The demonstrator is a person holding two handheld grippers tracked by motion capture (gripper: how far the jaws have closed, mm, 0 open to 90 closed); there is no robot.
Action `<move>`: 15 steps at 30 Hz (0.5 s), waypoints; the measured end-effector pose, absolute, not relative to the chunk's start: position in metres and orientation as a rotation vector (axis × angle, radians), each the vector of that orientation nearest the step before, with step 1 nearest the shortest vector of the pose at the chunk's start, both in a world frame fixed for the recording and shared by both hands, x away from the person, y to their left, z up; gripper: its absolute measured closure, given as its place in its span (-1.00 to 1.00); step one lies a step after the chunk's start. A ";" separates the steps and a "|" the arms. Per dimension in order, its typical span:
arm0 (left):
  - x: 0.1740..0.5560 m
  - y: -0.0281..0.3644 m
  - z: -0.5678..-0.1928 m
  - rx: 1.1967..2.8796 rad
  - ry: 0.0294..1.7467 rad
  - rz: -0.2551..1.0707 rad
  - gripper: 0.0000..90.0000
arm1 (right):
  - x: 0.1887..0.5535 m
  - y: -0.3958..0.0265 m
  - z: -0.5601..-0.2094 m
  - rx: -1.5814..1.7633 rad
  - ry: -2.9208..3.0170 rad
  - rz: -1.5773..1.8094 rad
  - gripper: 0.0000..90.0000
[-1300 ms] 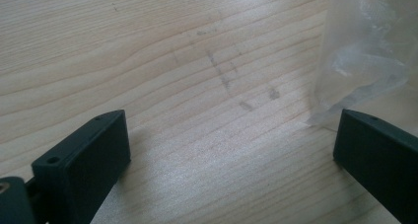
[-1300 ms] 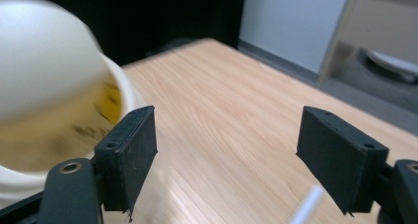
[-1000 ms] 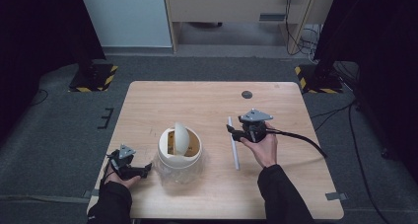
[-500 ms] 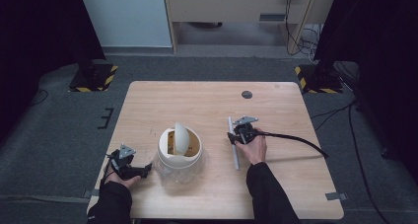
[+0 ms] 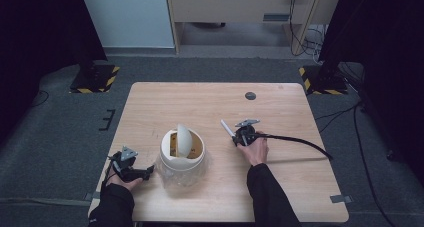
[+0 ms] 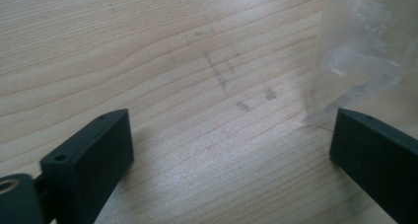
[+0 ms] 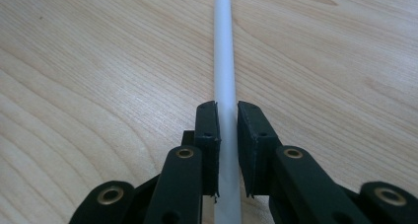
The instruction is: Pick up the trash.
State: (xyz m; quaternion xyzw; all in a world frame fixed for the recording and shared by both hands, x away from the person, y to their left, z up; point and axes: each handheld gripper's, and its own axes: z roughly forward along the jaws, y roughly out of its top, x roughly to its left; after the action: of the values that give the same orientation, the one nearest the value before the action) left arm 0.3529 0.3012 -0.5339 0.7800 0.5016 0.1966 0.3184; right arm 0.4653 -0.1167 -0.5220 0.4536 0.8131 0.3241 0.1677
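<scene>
1. Fingers of the right gripper [image 7: 226, 150] were clamped on a slim white plastic tube [image 7: 224, 61], their black pads pressed against its two sides; the jaws had just been closing onto it.
2. In the high view the right gripper [image 5: 240, 136] sat right of centre on the pale wooden table [image 5: 280, 187], held by the person's right hand [image 5: 256, 149], with the white tube [image 5: 226, 127] slanting away to the far left from the jaws.
3. In the right gripper view the tube ran straight ahead over the wood grain; whether it had left the surface could not be told.
4. Fingers of the left gripper [image 6: 222, 155] stood wide apart with nothing between them, low over bare wood, beside a crinkled edge of clear plastic film [image 6: 365, 51].
5. In the high view the left gripper [image 5: 131, 168] rested at the near left of the table, just left of a cream round bin with a tilted swing lid [image 5: 182, 147] that stood on the clear film.
6. A small dark disc [image 5: 250, 95] lay at the far side, well apart from everything.
7. Progress, as judged: the grasp on the tube looked done. Lifting and carrying it remained, likely toward the bin, whose opening showed at the flap. The left gripper seemed posted to steady the bin, not yet touching it.
</scene>
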 end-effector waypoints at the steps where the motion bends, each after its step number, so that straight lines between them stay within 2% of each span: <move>1: 0.353 0.302 -0.533 2.051 1.323 0.513 -0.90 | 0.465 -0.118 -0.520 1.278 2.312 0.934 0.77; 7: 0.352 0.302 -0.530 2.024 1.337 0.470 -0.76 | 0.458 -0.131 -0.492 1.221 2.271 1.084 0.77; 15: 0.350 0.302 -0.523 1.990 1.345 0.445 -0.63 | 0.434 -0.170 -0.438 1.130 2.109 1.400 0.77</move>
State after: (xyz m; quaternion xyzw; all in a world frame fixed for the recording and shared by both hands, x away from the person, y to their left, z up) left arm 0.3504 0.3015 -0.5232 0.7655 0.5172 0.1710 0.3424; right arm 0.4343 -0.1702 -0.4384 0.4007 0.7478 0.4965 0.1839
